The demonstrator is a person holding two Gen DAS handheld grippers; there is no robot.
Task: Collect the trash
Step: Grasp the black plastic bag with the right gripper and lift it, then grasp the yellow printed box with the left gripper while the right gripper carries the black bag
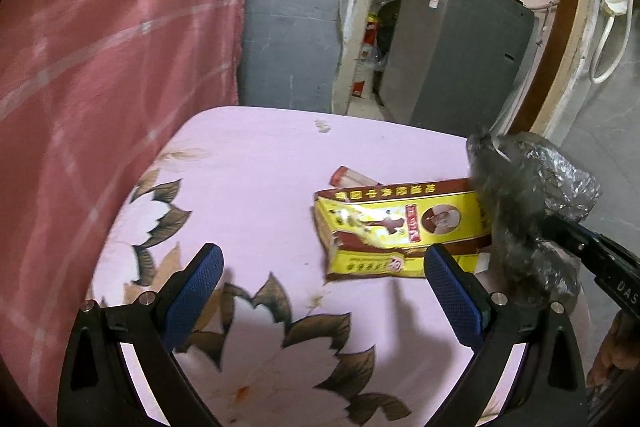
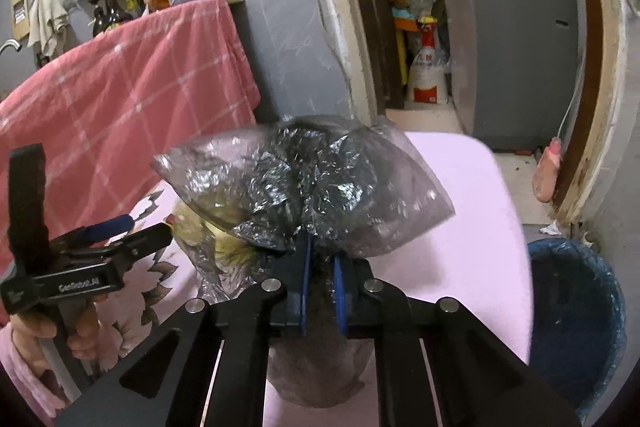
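A: What's biggest here?
B: The pink flowered table (image 1: 256, 163), with a red checked cloth (image 1: 100, 47) just beside it.
A: And the trash?
B: A crumpled grey translucent plastic bag (image 2: 312, 187), shiny with creases, is pinched in the right gripper (image 2: 320, 267) above the table. A torn yellow-and-red box (image 1: 400, 227) lies flat on it.
A: The left gripper (image 1: 320, 267)?
B: Spread wide, holding nothing, near the box.
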